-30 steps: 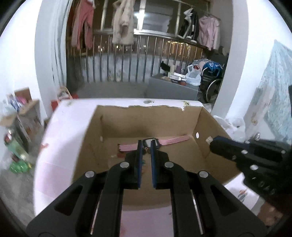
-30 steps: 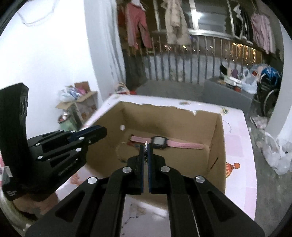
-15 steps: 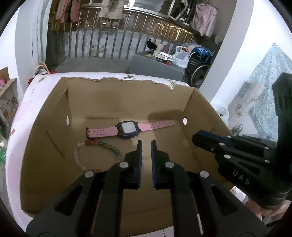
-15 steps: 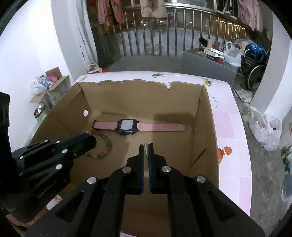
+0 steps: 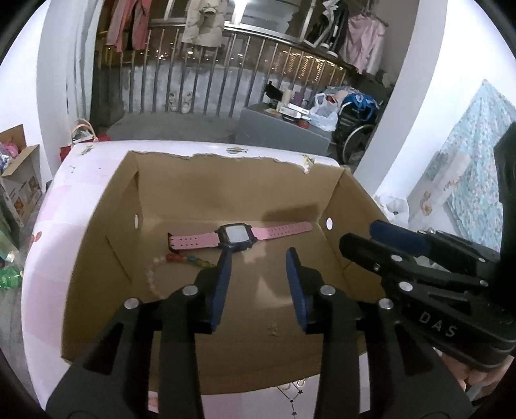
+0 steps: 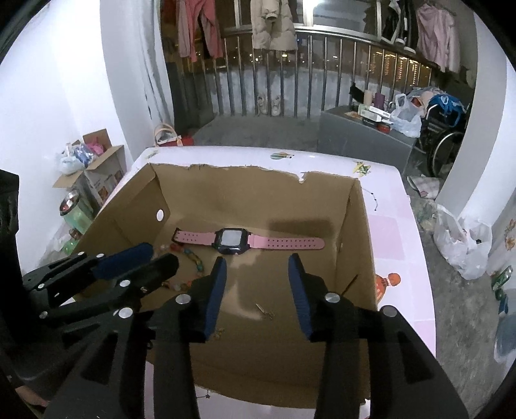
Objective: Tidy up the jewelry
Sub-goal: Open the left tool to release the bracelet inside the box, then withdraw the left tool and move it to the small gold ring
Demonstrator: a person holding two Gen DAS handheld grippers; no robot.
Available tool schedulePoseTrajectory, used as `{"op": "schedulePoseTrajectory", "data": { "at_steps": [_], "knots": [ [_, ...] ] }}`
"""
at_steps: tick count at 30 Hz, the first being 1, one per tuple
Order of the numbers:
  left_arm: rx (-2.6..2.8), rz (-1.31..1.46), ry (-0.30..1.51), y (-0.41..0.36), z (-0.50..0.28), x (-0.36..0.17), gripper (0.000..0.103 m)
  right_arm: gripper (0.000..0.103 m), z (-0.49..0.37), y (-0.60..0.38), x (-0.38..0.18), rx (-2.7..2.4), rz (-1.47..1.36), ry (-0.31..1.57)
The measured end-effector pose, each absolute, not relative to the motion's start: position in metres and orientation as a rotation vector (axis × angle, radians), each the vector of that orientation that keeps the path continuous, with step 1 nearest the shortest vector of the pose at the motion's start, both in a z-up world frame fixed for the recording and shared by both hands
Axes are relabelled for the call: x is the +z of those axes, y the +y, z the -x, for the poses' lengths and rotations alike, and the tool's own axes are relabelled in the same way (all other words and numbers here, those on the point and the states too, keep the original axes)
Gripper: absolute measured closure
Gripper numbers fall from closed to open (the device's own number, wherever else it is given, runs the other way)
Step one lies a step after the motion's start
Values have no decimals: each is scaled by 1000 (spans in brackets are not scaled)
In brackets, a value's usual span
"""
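Watch point(image 6: 233, 239) just beyond right hand-held gripper point(image 6: 258, 267) — jaws opening, empty.

A home; hung clothes point(image 6: 273, 22) on balcony railing point(image 6: 338, 35); wheelchair point(image 6: 446, 135).

— Any writing to read here?
— Only one word: "DAS", in pale capital letters on the black body of the right gripper point(image 5: 400, 245), seen from the left wrist view.
— Anything on the watch face or the floor boxes?
— Nothing legible; too small and blurred.
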State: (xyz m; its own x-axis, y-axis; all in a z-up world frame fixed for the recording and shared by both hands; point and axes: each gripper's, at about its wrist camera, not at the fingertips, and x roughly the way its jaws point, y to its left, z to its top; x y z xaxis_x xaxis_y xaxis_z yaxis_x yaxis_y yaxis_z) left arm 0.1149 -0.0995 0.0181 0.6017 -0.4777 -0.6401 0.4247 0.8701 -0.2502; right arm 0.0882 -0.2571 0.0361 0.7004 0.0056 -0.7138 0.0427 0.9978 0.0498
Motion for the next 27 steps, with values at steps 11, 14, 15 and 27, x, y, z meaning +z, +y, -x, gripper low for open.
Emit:
{"op": "schedulePoseTrajectory", "data": {
  "at_steps": [11,14,15,27],
  "knots": [
    [-483,61,719,-92,-102,34,54,48,-72,-265,47,-32,-97,759],
    [-474,68,705,-87,-98,39,52,45,-67,-266,50,-36,-103,751],
    [-472,72,702,-85,-97,40,50,43,-66,-267,50,-38,-107,748],
    [-470,90,651,-74,-73,63,47,37,-46,-268,56,-39,-133,722]
  ]
}}
